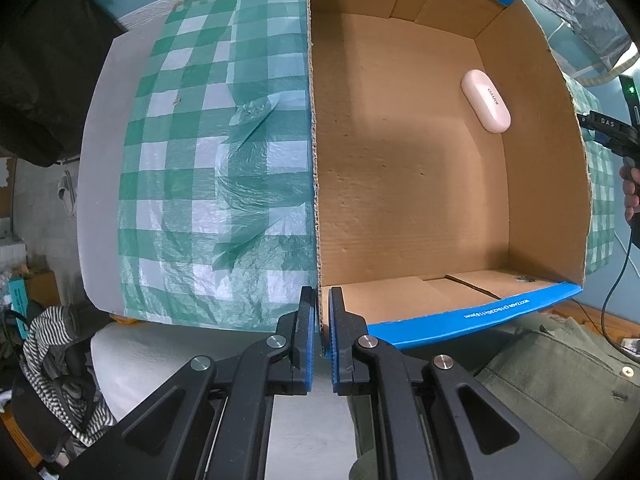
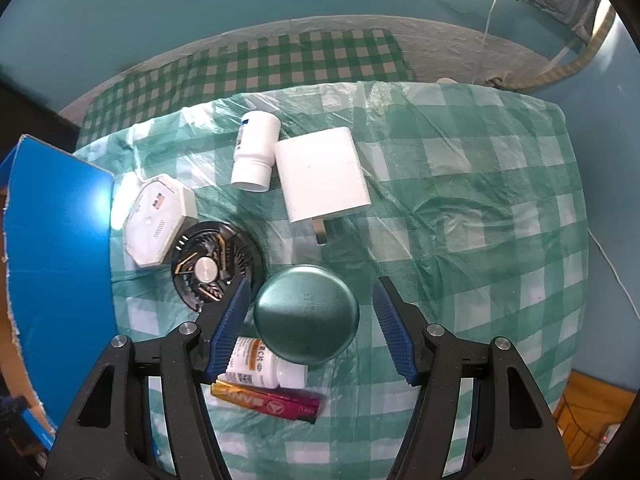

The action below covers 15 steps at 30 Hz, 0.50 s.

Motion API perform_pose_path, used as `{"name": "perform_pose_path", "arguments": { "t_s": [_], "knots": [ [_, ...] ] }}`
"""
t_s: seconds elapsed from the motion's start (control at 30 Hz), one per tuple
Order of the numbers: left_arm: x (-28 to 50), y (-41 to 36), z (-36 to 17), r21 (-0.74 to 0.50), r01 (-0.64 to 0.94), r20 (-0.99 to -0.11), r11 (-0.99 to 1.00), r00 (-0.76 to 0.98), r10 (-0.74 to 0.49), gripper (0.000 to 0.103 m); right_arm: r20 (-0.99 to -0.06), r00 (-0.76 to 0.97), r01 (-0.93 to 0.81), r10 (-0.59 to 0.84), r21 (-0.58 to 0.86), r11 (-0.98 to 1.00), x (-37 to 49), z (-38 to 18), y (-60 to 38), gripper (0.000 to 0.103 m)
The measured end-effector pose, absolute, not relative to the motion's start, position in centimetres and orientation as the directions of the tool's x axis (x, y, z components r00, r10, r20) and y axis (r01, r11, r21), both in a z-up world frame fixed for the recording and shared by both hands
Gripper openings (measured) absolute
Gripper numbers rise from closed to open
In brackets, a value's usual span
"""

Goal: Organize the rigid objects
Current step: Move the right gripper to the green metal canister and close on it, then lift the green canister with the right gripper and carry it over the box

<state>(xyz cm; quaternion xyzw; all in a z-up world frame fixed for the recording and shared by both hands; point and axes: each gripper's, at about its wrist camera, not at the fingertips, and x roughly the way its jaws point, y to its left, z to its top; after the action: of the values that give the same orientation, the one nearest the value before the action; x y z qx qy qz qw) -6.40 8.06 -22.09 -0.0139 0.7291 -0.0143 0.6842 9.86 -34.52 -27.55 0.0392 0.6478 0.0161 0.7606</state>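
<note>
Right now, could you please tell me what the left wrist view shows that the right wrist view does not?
Only the left wrist view shows the cardboard box's inside, with a pink case lying in it, and the left hand-held gripper shut on the box wall.

Only the right wrist view shows the loose items: green round tin between the open right hand-held gripper's fingers, white charger, white bottle, black fan.

Both show the green checked cloth and the box's blue outside.
</note>
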Motion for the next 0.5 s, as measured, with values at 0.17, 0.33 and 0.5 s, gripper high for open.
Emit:
{"name": "perform_pose_path", "arguments": {
  "t_s": [0.17, 0.33, 0.5],
  "knots": [
    [-6.3, 8.1, -22.1, -0.041, -0.002, -0.997, 0.999, -0.064, -0.042, 0.006, -0.983, 0.170, 0.022, 0.071, 0.076, 0.997, 9.6, -28.0, -34.6, 0.045],
    [-6.3, 8.1, -22.0, -0.040, 0.001, -0.997, 0.999, -0.063, -0.040, 0.006, -0.979, 0.198, 0.005, 0.055, 0.058, 0.998, 9.0, -27.6, -34.3, 0.044],
    [-6.3, 8.1, -22.0, -0.041, 0.001, -0.997, 0.999, -0.063, -0.041, 0.006, -0.974, 0.224, -0.020, 0.029, 0.025, 0.999, 9.0, -26.2, -33.6, 0.044]
  ]
}}
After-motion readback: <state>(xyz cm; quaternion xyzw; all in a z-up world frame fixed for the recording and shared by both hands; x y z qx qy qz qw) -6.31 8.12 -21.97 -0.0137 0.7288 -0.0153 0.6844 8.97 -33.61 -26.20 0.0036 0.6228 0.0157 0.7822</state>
